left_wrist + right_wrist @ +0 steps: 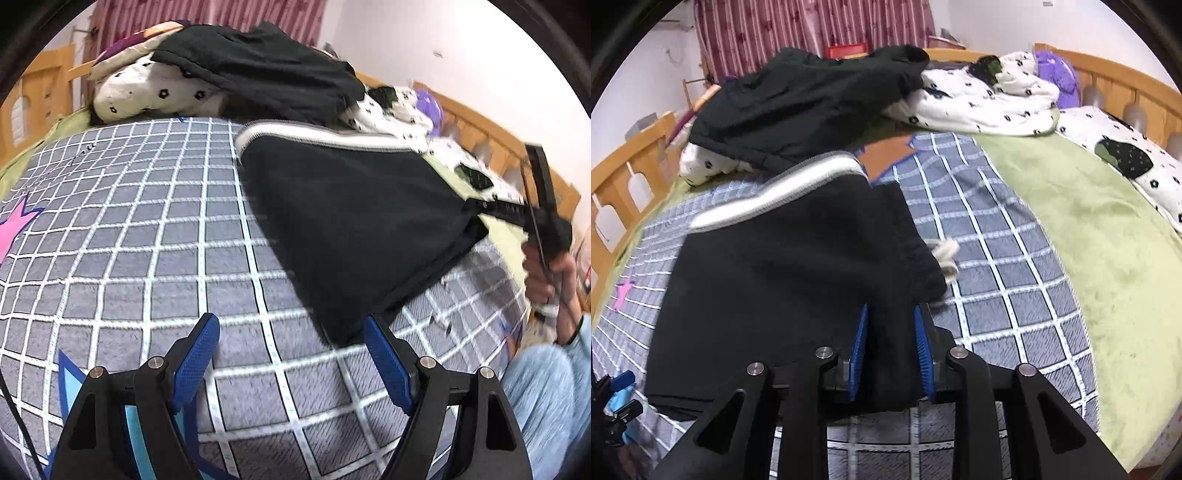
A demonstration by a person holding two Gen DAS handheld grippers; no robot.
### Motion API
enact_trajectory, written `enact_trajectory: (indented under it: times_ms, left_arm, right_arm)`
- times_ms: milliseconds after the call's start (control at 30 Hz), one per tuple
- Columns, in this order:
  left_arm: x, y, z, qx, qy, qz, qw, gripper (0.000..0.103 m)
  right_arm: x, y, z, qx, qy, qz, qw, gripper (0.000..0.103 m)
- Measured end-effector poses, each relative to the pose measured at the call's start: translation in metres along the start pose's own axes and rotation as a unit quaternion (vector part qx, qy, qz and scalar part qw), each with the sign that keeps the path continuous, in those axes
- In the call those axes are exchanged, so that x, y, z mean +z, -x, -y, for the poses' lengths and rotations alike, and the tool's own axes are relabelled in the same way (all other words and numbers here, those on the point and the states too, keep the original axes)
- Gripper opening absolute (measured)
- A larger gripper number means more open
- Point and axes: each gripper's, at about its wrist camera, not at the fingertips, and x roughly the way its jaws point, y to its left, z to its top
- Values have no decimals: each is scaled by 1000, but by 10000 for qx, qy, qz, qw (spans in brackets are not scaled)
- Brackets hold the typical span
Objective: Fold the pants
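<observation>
On the bed's checked blanket [129, 240] the black pants [351, 229] lie folded at two o'clock, perhaps one fold left; the left hand-held gripper [291, 360] gapes empty, while the right hand-held gripper [891, 356], jaws narrowly apart, straddles their edge.

Left hand-held gripper [291, 363] agape, empty

Folded black fabric pants [798, 280] with grey-and-white striped waistband [775, 195]; grey plush blanket [147, 258] gridded in white lines, pink star motif [14, 225]; plain green bedsheet [1089, 229]; white quilt [979, 99] with small black flower print; dark red striped curtain [812, 26].
</observation>
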Motion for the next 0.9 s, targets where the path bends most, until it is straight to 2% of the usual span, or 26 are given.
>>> enact_trajectory:
  times_ms: [67,133,267,333,400,433,500,533,633,700,800,833,900]
  left_arm:
    - [15,-11,6,85,-24,-71,9999,78]
    - [27,-27,14,85,-103,-149,9998,78]
    - [29,-74,25,225,57,-803,9965,79]
    - [29,-74,22,100,183,-733,9971,79]
    - [36,-68,15,-186,233,-612,9977,79]
    - [41,-66,10,-280,333,-510,9977,79]
    - [55,-71,2,-340,560,-442,9969,79]
    - [62,-77,-1,-392,653,-499,9958,79]
    - [83,-97,-9,-629,909,-593,9921,78]
    - [92,-113,-13,-634,938,-691,9912,77]
    - [99,-143,-20,-989,1099,-937,9846,77]
    - [98,-145,-20,-1059,1129,-891,9839,73]
    - [101,-151,-19,-1162,1192,-851,9824,62]
  right_arm:
    - [1,4,-7,193,242,98,9995,29]
    - [-7,-2,-15,194,457,19,9988,29]
    - [-31,-38,-24,-255,817,-712,9938,29]
    - [-36,-32,-32,-413,1212,-656,9896,29]
    - [-28,-17,-35,-303,1430,-617,9873,31]
    - [-20,-9,-32,-150,1371,-504,9892,34]
    - [-4,0,-26,111,1192,-258,9925,70]
    - [5,0,-23,201,1104,-131,9936,77]
    - [31,-23,-17,121,973,-14,9952,81]
    - [45,-52,-8,65,776,-285,9966,81]
    - [52,-94,5,310,467,-866,9947,81]
    - [53,-102,8,573,365,-947,9932,81]
    - [54,-110,9,800,318,-1067,9906,81]
